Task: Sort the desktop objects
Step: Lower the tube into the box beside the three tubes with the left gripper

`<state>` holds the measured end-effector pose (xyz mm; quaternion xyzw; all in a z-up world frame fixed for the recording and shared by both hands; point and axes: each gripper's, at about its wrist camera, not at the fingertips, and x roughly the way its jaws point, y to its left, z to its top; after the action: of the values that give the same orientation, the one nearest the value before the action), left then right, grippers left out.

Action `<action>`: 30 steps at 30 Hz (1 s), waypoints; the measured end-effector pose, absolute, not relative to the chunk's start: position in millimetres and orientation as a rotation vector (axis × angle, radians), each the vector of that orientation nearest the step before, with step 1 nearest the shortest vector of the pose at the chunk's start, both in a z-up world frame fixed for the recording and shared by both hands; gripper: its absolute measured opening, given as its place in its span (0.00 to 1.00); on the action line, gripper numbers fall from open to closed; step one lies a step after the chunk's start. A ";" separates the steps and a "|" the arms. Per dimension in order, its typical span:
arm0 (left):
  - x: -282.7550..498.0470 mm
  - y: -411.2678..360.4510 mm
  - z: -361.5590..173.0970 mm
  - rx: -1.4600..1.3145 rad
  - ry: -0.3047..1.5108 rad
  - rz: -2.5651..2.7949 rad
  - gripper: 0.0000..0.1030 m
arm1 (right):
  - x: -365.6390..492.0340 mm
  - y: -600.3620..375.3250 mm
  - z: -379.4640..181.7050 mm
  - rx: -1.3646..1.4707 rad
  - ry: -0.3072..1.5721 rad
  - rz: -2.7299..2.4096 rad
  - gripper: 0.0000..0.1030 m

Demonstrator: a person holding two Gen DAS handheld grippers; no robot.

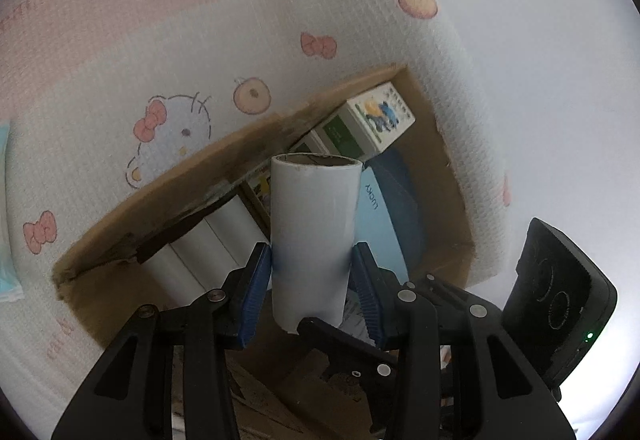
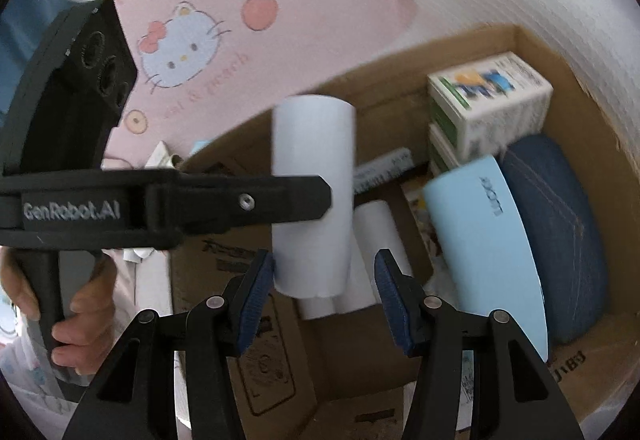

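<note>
A white paper roll with a brown cardboard core at its top end stands upright at the centre of the left wrist view, clamped between the blue ribbed pads of the left gripper, over the open cardboard box. Behind it, toward the upper right of that frame, printed cartons lean against the box's far wall, with a pale blue case lettered on its face and a dark blue one behind it; two more white rolls lie along the left wall, partly hidden by a torn flap. The box rests on a quilted white-and-pink cloth printed with cat faces, bows and peaches. The right wrist view shows what the left cannot: the left gripper's black body crossing the frame from the left, a hand wrapped round its handle at lower left, and the held roll seen from the side. It also shows the dark blue case as stitched denim-like fabric at the right, beside the smooth pale blue case. The right gripper holds nothing; its fingers stand moderately apart at the bottom centre, the left pad just beside the roll's lower end, though contact cannot be told through the blur.
</note>
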<state>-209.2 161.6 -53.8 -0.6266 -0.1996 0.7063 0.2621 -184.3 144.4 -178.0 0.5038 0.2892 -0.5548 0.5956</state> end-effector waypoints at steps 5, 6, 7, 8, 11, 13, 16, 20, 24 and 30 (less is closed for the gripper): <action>-203.0 176.8 -60.5 -1.754 -0.499 1.899 0.44 | -189.9 146.0 -180.8 1.177 0.668 -1.275 0.34; -201.9 179.8 -61.0 -1.763 -0.492 1.899 0.44 | -188.5 146.8 -181.5 1.164 0.687 -1.276 0.33; -200.6 182.3 -63.4 -1.777 -0.487 1.898 0.44 | -186.5 147.1 -182.0 1.150 0.708 -1.276 0.33; -200.7 184.1 -65.6 -1.787 -0.489 1.896 0.44 | -183.8 147.4 -183.5 1.151 0.715 -1.276 0.33; -202.2 188.4 -77.1 -1.836 -0.523 1.865 0.44 | -186.3 148.3 -186.4 1.161 0.713 -1.284 0.31; -202.9 190.5 -85.7 -1.882 -0.550 1.844 0.44 | -187.8 148.5 -184.5 1.151 0.721 -1.300 0.31; -206.4 195.2 -93.9 -1.909 -0.562 1.888 0.44 | -190.3 147.4 -183.1 1.139 0.744 -1.323 0.31; -211.9 194.0 -104.9 -1.960 -0.630 1.907 0.44 | -192.7 145.3 -188.8 1.122 0.801 -1.397 0.31; -213.4 192.7 -116.9 -2.003 -0.708 1.911 0.44 | -193.8 151.2 -183.7 1.107 0.789 -1.438 0.31; -216.6 189.6 -122.6 -2.002 -0.838 1.961 0.44 | -186.7 155.5 -175.3 1.018 0.900 -1.489 0.31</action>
<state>-216.6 189.6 -122.6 -0.6805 -0.2847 0.6665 0.1079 -186.7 155.5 -175.3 0.4270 0.3776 -0.6247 0.5338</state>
